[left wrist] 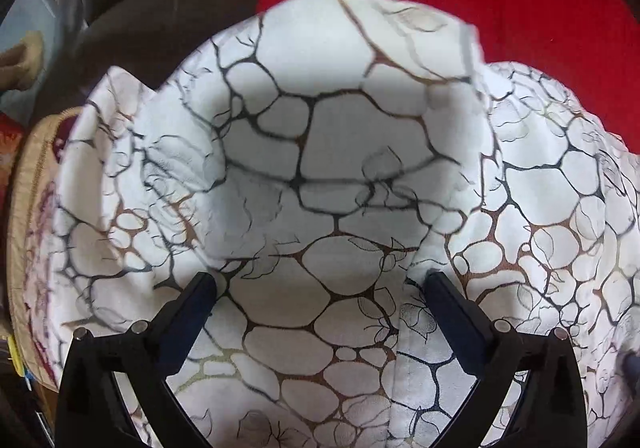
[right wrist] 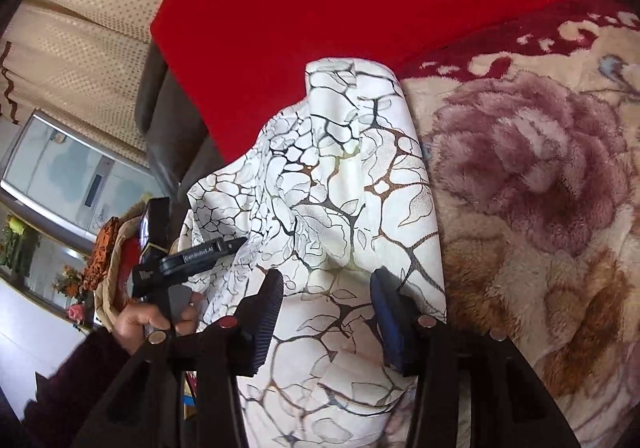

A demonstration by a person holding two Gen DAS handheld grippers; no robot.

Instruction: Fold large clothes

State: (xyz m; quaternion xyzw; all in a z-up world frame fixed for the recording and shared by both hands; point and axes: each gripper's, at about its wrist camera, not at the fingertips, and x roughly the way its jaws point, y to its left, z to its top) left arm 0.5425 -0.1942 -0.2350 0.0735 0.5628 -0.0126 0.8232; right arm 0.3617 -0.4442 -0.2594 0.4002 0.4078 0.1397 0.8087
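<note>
Lying rumpled on floral blanket [right wrist: 540, 208], near red pillow [right wrist: 340, 0]: white patterned garment [right wrist: 340, 188]. Soft, light, probably slippery; best taken at a hem. Left gripper [left wrist: 320, 284] and right gripper [right wrist: 326, 288] both spread, pinching nothing.

A plush blanket [right wrist: 540, 208], cream with a large mauve rose and dark red patches, covers the bed as the carrying surface. On it lies a white garment [right wrist: 340, 208] veined with black and brown lines, crumpled in loose folds. A bright red cloth [right wrist: 340, 0] lies spread at the far side, its near edge touching the garment's far end
</note>
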